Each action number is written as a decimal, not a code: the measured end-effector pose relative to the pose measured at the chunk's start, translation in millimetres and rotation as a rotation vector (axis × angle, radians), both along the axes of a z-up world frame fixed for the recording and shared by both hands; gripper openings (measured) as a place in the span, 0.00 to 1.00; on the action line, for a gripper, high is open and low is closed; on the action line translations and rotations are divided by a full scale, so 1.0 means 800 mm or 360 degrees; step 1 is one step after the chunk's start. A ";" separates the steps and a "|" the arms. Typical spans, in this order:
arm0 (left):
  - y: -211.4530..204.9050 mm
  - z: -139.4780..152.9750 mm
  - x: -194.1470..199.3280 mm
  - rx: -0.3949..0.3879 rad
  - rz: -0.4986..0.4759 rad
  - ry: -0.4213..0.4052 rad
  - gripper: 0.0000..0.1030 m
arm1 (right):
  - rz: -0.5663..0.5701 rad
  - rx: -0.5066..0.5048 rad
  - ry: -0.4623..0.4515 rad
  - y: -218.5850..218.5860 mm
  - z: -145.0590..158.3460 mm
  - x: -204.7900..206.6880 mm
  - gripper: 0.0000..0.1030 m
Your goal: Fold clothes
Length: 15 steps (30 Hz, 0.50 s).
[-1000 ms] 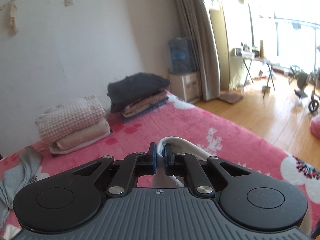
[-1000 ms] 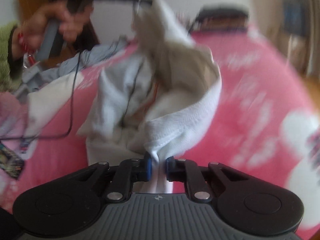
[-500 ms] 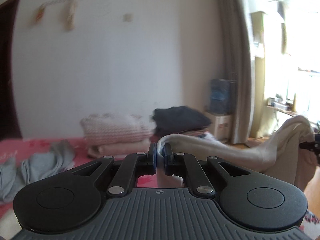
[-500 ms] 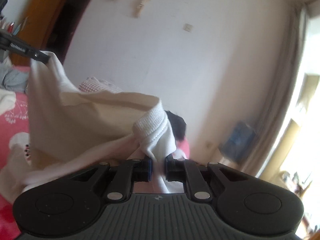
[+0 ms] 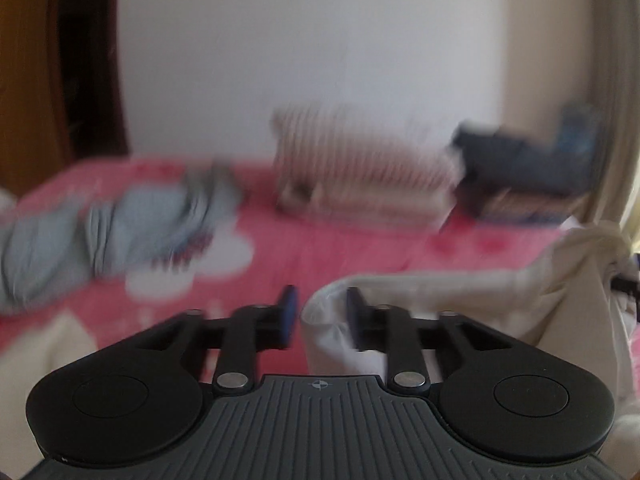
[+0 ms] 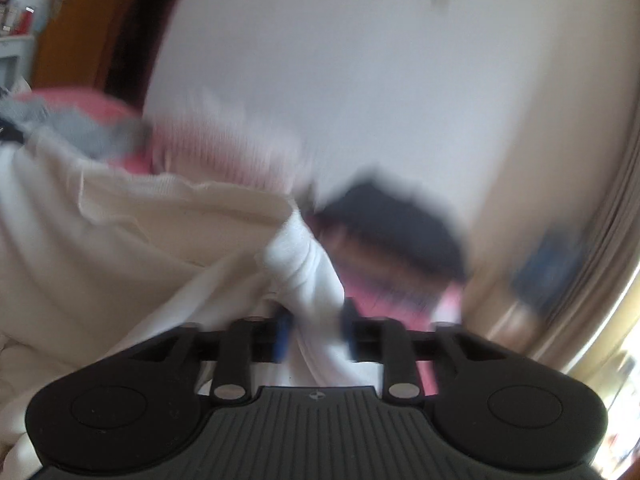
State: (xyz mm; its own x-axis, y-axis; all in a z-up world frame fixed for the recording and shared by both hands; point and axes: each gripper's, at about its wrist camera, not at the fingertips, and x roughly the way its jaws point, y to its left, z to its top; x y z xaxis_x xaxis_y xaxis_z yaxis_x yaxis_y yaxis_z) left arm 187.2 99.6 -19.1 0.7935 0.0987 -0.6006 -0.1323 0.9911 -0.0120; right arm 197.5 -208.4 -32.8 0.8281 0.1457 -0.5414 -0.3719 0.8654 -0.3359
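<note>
L wrist: left gripper [image 5: 318, 314] jaws apart, cream garment [image 5: 500, 300] edge draped against one pad only, not pinched. Two folded stacks [image 5: 364, 176] on pink bed [image 5: 320, 252]; grey garment [image 5: 120, 224] lies crumpled, unfolded.

R wrist: right gripper [image 6: 314, 334] jaws part-spread, cream cuff bunched between; true pinch? can't tell.

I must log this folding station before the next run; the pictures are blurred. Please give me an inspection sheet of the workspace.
Surface: bed with pink flowered cover.
Job's things: white garment held up between both grippers; two folded stacks at the wall, one striped, one dark.
Clutter: grey clothes, unfolded, on the bed.
Grippers: left gripper open, garment draped over one finger; right gripper jaws apart, garment between them.
Cables: nothing seen.
Surroundings: white wall, brown door, curtain; motion blur hides finer detail.
</note>
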 end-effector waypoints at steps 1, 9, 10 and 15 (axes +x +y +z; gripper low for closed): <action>0.003 -0.016 0.002 -0.0006 0.0035 0.0054 0.33 | -0.0025 0.0003 0.0114 -0.001 -0.019 0.014 0.51; -0.001 -0.034 -0.048 -0.0054 -0.0125 0.0136 0.42 | -0.0191 0.0597 0.0257 -0.078 -0.015 -0.023 0.60; -0.006 -0.032 -0.056 -0.0057 -0.0180 0.0141 0.47 | -0.0172 0.0717 0.0274 -0.090 -0.009 -0.034 0.63; -0.043 -0.033 -0.085 -0.0090 -0.0373 0.0162 0.55 | -0.0015 0.1063 0.0521 -0.098 0.014 -0.049 0.72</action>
State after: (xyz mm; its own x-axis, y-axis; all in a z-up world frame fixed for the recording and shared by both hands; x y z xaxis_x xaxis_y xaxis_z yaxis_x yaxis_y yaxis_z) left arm 119.2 65.5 -45.2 0.7259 -0.1167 -0.6778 0.0972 0.9930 -0.0669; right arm 158.5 -286.9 -21.2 0.6424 0.5242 -0.5591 -0.3543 0.8500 0.3899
